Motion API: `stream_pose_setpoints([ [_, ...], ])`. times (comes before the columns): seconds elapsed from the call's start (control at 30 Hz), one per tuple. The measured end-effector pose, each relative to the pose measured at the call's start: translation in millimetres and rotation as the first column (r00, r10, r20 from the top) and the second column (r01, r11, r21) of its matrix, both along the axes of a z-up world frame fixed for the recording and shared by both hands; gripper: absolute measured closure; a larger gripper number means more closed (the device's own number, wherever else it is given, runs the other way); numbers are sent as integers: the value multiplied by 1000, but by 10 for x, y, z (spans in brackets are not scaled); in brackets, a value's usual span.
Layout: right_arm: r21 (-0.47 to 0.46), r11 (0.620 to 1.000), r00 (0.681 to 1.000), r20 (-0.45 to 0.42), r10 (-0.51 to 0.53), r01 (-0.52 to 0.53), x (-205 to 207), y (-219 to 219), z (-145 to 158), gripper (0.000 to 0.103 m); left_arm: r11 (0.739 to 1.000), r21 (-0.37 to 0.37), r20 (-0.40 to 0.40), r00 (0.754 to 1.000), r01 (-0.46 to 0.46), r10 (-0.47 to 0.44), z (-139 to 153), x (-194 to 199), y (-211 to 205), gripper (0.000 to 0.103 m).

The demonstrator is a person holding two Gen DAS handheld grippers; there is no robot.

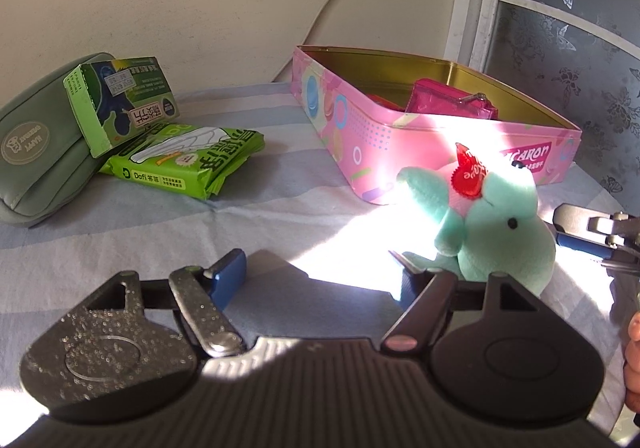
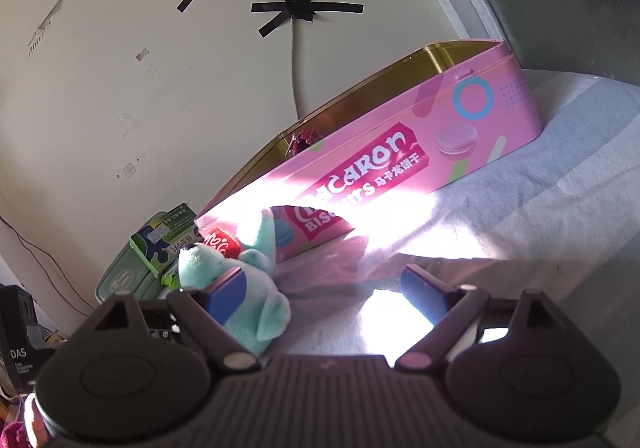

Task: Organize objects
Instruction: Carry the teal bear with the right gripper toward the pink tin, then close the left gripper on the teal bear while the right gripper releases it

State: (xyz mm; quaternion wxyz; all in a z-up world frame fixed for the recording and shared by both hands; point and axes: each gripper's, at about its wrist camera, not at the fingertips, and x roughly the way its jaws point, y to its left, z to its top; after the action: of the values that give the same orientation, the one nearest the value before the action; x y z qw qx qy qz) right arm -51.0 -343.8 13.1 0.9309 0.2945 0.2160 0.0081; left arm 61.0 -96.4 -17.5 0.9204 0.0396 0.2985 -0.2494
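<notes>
Left claw (image 1: 320,272): I see it released, nothing between the fingers.
Right claw (image 2: 326,294): released, left finger against the plush toy (image 2: 248,288).
Plush toy: on the bed sheet (image 1: 280,215), just beside the pink tin (image 1: 400,139).

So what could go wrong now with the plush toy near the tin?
1. The red heart sits loosely on the plush toy; a nudge may knock it off.
2. Both grippers, left and right, are open beside the toy; closing may push it against the pink tin.
</notes>
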Motion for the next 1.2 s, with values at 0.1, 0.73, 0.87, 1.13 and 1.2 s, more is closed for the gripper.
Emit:
stream_pose_setpoints([
  [0.1,-1,1000,1000,0,2,-2,4,-4,-2,15,1000,1,1,1000,-4,4,0,-7,-1,26],
  [0.73,-3,1000,1000,-1,1,-1,0,2,-3,15,1000,1,1,1000,1,-1,-5,-1,2,26],
  [0.87,-4,1000,1000,-2,1,-1,0,2,-1,15,1000,0,1,1000,1,-1,-5,-1,3,26],
  [1.13,-8,1000,1000,-6,3,-3,-37,26,12,15,1000,-7,-2,1000,-1,1,17,-11,15,26],
  [1.2,-4,1000,1000,-5,12,-12,-46,22,21,15,1000,-12,-1,1000,2,-2,24,-20,21,26],
])
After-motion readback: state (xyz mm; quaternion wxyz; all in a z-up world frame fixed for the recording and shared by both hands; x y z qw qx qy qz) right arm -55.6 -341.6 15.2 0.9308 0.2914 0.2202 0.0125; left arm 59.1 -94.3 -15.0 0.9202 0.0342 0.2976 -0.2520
